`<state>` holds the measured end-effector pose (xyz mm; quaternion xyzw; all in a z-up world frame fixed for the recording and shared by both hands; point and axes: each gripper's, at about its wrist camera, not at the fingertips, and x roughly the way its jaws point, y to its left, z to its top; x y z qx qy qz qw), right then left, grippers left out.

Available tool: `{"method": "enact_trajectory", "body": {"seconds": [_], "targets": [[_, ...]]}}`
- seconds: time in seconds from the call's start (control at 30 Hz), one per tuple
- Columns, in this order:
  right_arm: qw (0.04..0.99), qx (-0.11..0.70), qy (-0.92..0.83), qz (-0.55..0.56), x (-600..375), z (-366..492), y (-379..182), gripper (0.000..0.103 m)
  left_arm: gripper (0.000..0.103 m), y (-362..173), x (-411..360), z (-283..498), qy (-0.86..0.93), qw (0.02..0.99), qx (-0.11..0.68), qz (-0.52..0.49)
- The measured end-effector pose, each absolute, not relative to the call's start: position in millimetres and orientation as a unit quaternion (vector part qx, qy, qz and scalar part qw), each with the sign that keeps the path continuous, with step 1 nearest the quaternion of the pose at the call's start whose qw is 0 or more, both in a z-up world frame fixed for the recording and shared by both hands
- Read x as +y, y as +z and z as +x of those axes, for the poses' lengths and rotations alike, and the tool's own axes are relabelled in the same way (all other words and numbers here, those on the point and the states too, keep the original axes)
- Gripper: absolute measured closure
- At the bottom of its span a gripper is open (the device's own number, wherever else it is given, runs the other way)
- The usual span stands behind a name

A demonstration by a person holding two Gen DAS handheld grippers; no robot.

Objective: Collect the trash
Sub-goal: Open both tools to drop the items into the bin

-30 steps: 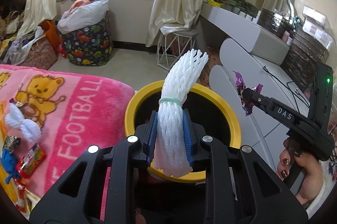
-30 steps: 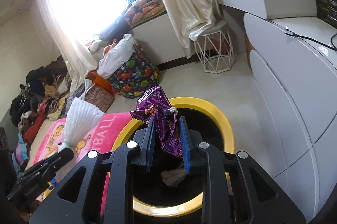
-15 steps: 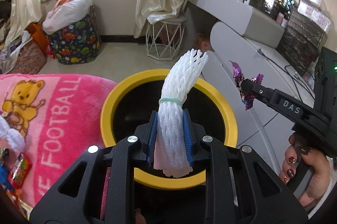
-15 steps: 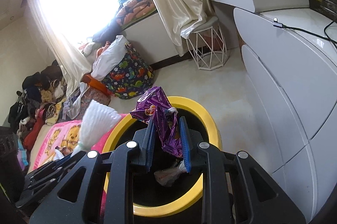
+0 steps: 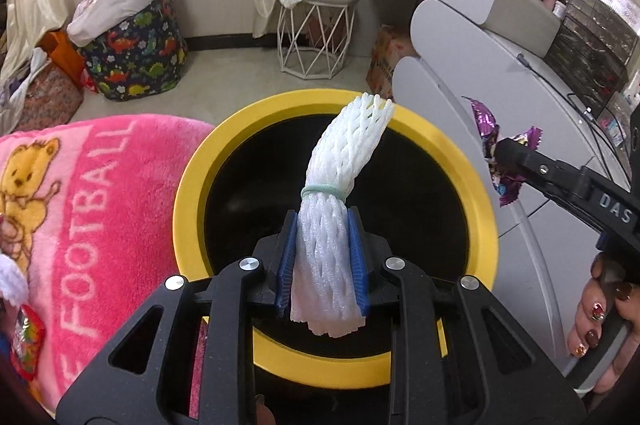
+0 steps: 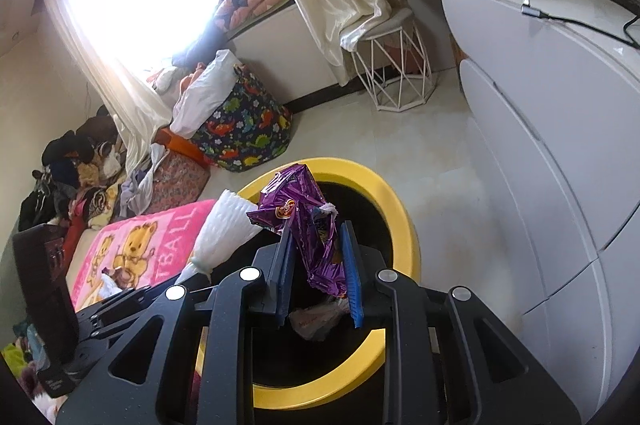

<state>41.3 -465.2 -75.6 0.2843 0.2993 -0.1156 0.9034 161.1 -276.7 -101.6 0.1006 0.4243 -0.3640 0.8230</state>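
Note:
My left gripper (image 5: pixel 322 225) is shut on a white foam net (image 5: pixel 340 185) tied with a green band, held over the mouth of the yellow-rimmed black bin (image 5: pixel 192 185). My right gripper (image 6: pixel 316 237) has its jaws parted wider than before, with a purple snack wrapper (image 6: pixel 308 221) hanging between the blue pads above the same bin (image 6: pixel 404 225). The right gripper with the wrapper (image 5: pixel 492 149) also shows at the right of the left wrist view. The foam net (image 6: pixel 228 229) shows at the left of the right wrist view. Trash (image 6: pixel 316 319) lies inside the bin.
A pink blanket (image 5: pixel 80 193) with more wrappers (image 5: pixel 24 341) lies left of the bin. White cabinets (image 6: pixel 560 129) stand right of it. A wire stool (image 5: pixel 316 37) and a dinosaur-print bag (image 5: pixel 136 61) stand on the floor beyond.
Both grippers have moved over the bin's opening. The right gripper's jaws have opened somewhat around the purple wrapper. The left still grips the foam net.

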Motion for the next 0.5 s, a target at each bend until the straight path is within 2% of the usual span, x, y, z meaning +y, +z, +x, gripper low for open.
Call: {"method": "enact_trajectory", "body": {"seconds": [0.07, 0.17, 0.23, 0.27, 0.4, 0.47, 0.5], "targets": [[0.903, 0.303, -0.112, 0.283, -463, 44, -77, 0.078, 0.085, -104, -275, 165, -0.363, 0.823, 0.428, 0.095], [0.905, 0.303, -0.108, 0.277, -462, 46, -77, 0.074, 0.074, -107, -272, 168, -0.358, 0.824, 0.431, 0.089], [0.906, 0.302, -0.109, 0.275, -462, 47, -76, 0.066, 0.058, -108, -269, 168, -0.358, 0.825, 0.429, 0.086], [0.906, 0.302, -0.110, 0.276, -461, 47, -76, 0.060, 0.055, -108, -269, 168, -0.357, 0.826, 0.427, 0.086], [0.904, 0.305, -0.116, 0.277, -462, 47, -77, 0.054, 0.034, -102, -262, 165, -0.351, 0.837, 0.413, 0.075], [0.904, 0.305, -0.123, 0.274, -461, 45, -76, 0.047, 0.023, -96, -257, 164, -0.346, 0.843, 0.406, 0.068], [0.904, 0.304, -0.127, 0.272, -461, 44, -75, 0.046, 0.013, -94, -255, 163, -0.343, 0.847, 0.401, 0.065]]}}
